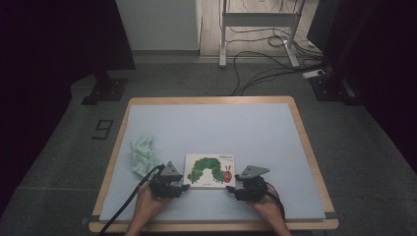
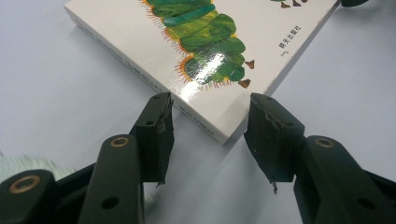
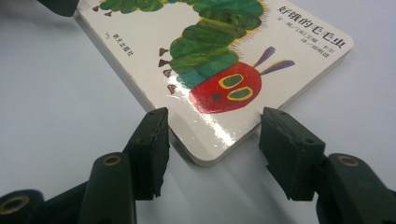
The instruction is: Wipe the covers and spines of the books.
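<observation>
1. The book (image 1: 210,170) lies flat and closed, cover up, on the pale blue mat (image 1: 255,132), near the mat's front edge and about midway across it.
2. Its white cover carries a green caterpillar (image 3: 210,42) with a red head (image 3: 231,88) and Chinese lettering beside it.
3. The left gripper (image 1: 183,186) sits at the book's front left corner. In the left gripper view its jaws stand apart, one on each side of that corner (image 2: 224,135), holding nothing; whether they touch the book I cannot tell.
4. The right gripper (image 1: 229,189) sits at the book's front right corner. In the right gripper view its jaws are likewise spread, with the rounded corner (image 3: 210,156) between them, gripping nothing.
5. A hand holds each gripper from the front of the mat: left hand (image 1: 147,201), right hand (image 1: 268,204).
6. A crumpled pale green cloth (image 1: 143,155) lies on the mat left of the book, just beyond the left gripper.
7. The mat covers a wooden table (image 1: 305,142), which stands on a grey floor (image 1: 74,142).
8. Beyond the table, cables (image 1: 255,64) trail over the floor below a metal frame (image 1: 258,19).
</observation>
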The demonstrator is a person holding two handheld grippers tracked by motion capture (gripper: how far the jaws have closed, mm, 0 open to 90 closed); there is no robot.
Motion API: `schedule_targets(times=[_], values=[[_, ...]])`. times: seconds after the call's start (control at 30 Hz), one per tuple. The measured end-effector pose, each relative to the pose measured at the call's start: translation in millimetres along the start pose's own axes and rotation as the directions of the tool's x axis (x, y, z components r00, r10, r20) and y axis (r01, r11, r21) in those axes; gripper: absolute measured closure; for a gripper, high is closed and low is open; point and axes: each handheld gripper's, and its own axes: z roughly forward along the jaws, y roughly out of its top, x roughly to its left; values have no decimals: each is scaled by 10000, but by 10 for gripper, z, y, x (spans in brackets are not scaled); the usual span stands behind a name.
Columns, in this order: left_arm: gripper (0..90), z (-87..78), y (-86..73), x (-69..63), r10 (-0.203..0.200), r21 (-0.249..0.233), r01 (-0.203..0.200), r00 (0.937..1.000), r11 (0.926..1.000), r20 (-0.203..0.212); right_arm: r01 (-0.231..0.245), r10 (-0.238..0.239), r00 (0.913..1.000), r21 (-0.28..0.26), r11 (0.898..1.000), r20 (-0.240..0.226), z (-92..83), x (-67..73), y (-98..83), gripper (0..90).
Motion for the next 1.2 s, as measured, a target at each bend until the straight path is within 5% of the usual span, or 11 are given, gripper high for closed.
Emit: schedule_targets(times=[0.4, 0.6, 0.7, 0.87, 1.07, 1.2], values=[[506, 193, 252, 232, -245, -311, 241, 9996, 9992, -104, -462, 466, 9977, -80, 9989, 483, 137, -344, 132, 431], [491, 220, 284, 317, -485, -363, 478, 9986, 9982, -190, -389, 387, 9972, 12, 9992, 645, 183, -384, 185, 419], [402, 201, 269, 309, -663, -545, 643, 9971, 9964, -367, -358, 350, 9967, 102, 9993, 737, 173, -373, 183, 389], [196, 41, 213, 251, -995, -917, 994, 9950, 9908, 37, -376, 378, 9966, -41, 9993, 735, 22, -369, 165, 247], [17, -147, 62, 135, -739, -721, 691, 9951, 9950, -657, -7, -4, 9943, 101, 9999, 1062, -265, -374, 43, 153], [0, -240, -119, 127, -795, -713, 730, 9924, 9948, -941, -260, 232, 9892, 174, 9995, 1446, -450, -434, -127, 128]])
